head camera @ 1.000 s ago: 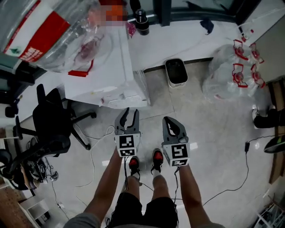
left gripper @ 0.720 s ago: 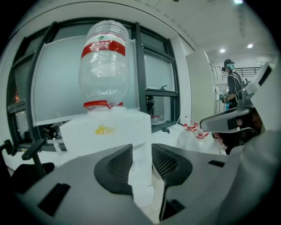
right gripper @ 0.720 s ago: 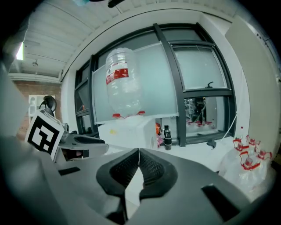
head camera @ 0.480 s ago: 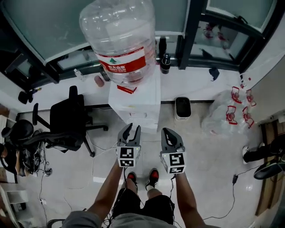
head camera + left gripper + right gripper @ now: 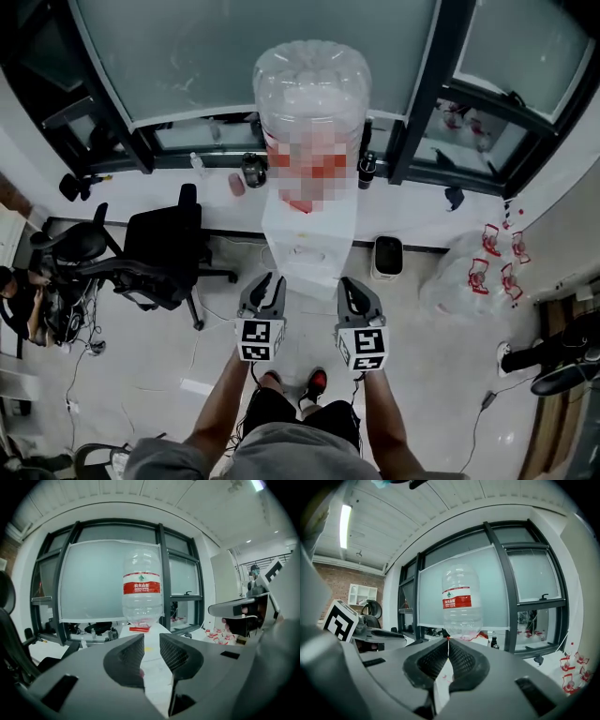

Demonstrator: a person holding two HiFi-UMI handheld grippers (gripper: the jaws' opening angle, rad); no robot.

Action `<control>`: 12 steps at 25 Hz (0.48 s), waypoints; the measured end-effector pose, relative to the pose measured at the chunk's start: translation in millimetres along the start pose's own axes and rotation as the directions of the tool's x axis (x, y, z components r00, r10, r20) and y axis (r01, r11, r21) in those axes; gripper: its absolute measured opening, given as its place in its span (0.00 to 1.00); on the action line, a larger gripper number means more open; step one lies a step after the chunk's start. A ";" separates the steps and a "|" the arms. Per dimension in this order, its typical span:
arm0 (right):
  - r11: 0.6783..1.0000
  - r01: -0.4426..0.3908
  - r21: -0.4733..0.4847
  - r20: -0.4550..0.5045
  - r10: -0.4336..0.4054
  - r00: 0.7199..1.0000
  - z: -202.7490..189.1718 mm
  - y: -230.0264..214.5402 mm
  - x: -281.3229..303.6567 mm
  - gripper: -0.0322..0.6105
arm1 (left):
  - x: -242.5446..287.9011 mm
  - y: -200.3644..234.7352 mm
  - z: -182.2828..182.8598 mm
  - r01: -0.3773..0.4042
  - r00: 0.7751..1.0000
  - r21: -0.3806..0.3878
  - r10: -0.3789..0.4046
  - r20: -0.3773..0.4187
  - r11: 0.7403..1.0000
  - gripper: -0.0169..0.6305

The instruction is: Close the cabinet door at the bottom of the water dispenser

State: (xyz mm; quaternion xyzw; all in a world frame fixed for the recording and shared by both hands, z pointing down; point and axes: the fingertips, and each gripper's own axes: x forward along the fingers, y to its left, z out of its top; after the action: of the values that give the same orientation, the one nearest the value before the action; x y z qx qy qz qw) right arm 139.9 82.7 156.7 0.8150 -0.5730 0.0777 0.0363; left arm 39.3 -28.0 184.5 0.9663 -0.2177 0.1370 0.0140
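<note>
- Pulled back and upward since a second ago; now takes in far more of the room, with both claws held before the water dispenser (image 5: 309, 246).
- Far left: office chair (image 5: 164, 255), well apart from the dispenser.
- Left claw (image 5: 267, 281): narrowly parted, just been closing, grasping nothing.
- Centre: stands against the window ledge under a big bottle (image 5: 314, 89); hides the cabinet door at its foot from this steep angle, so cannot tell if ajar.
- Probably light, stiff and hinged; best nudged at the free edge, not gripped.
- Right claw (image 5: 349, 283): clenched, empty.
- Right: bin (image 5: 386, 255) just beside, plastic bag (image 5: 464, 281) beyond; likely clear of the swing.
</note>
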 end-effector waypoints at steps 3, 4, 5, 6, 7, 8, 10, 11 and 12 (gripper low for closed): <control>1.000 0.004 0.001 0.011 -0.004 1.000 10.1 7.1 -7.5 0.08 | -18.5 5.0 12.3 -0.006 1.000 0.006 0.006 0.021 1.000 0.20; 1.000 0.005 0.003 0.015 -0.005 1.000 12.8 9.4 -9.6 0.08 | -23.4 8.0 16.1 -0.013 1.000 0.006 0.012 0.029 1.000 0.18; 1.000 0.005 0.005 0.019 -0.005 1.000 15.4 11.9 -11.7 0.08 | -27.9 11.1 19.5 -0.019 0.999 0.007 0.019 0.036 1.000 0.17; 1.000 0.004 0.005 0.022 -0.004 1.000 17.6 14.5 -13.5 0.08 | -32.1 14.0 22.4 -0.025 0.999 0.008 0.025 0.040 1.000 0.14; 1.000 0.002 0.005 0.025 -0.002 1.000 19.5 17.2 -15.1 0.08 | -35.9 16.1 24.8 -0.027 0.999 0.010 0.027 0.041 1.000 0.13; 1.000 0.001 0.002 0.026 -0.001 1.000 21.0 19.6 -16.5 0.08 | -39.5 17.0 26.8 -0.027 0.999 0.011 0.027 0.041 1.000 0.13; 1.000 -0.002 -0.009 0.024 0.002 1.000 22.7 23.0 -19.1 0.08 | -46.6 14.4 29.3 -0.020 0.999 0.010 0.020 0.042 1.000 0.11; 1.000 -0.003 -0.015 0.022 0.003 1.000 23.4 24.3 -20.3 0.08 | -50.0 11.9 30.0 -0.016 0.999 0.009 0.016 0.042 1.000 0.11; 1.000 -0.005 -0.020 0.022 0.005 1.000 24.1 25.7 -21.1 0.08 | -53.1 10.1 30.4 -0.015 0.999 0.007 0.014 0.043 1.000 0.11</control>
State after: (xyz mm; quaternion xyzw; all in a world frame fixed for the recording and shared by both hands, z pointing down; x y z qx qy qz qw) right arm 110.8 89.9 128.6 0.8140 -0.5762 0.0629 0.0378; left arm -3.2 -17.6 140.5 0.9674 -0.2245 0.1170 0.0047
